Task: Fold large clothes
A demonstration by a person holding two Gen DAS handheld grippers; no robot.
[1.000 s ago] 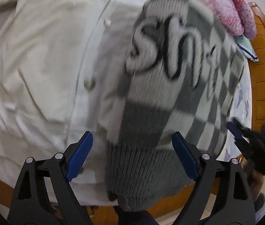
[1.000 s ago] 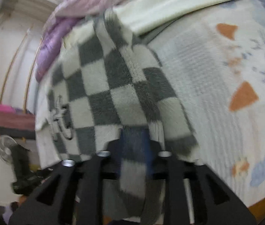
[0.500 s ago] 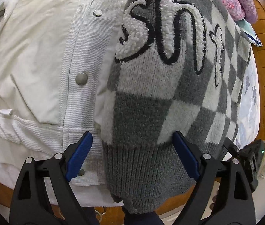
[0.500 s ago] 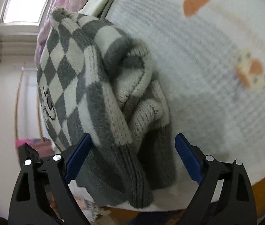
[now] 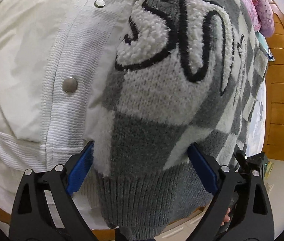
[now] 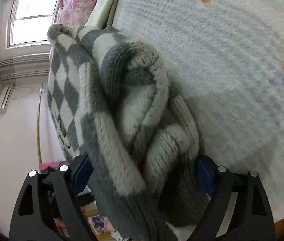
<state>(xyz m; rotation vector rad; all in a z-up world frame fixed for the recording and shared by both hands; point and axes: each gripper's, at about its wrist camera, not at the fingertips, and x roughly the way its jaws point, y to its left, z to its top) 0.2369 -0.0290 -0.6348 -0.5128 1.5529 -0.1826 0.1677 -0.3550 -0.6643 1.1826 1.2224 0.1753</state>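
A grey and white checked knit sweater (image 5: 162, 104) with fuzzy white lettering lies folded on the bed, its ribbed hem toward me. My left gripper (image 5: 142, 166) is open, its blue pads on either side of the hem end. In the right wrist view the same sweater (image 6: 121, 110) shows as a thick bundle of folded layers. My right gripper (image 6: 144, 168) is open with the bundle between its fingers.
A white snap-button jacket (image 5: 41, 70) lies under and left of the sweater. A patterned white bed cover (image 6: 232, 70) spreads to the right. Pink quilts (image 6: 75, 2) are piled at the far end. A wooden bed frame (image 5: 282, 100) runs along the right. The other gripper (image 5: 252, 164) shows past the sweater.
My right gripper has let go of the sweater and opened, then moved in around the folded bundle. My left gripper has moved forward so the hem sits between its pads.
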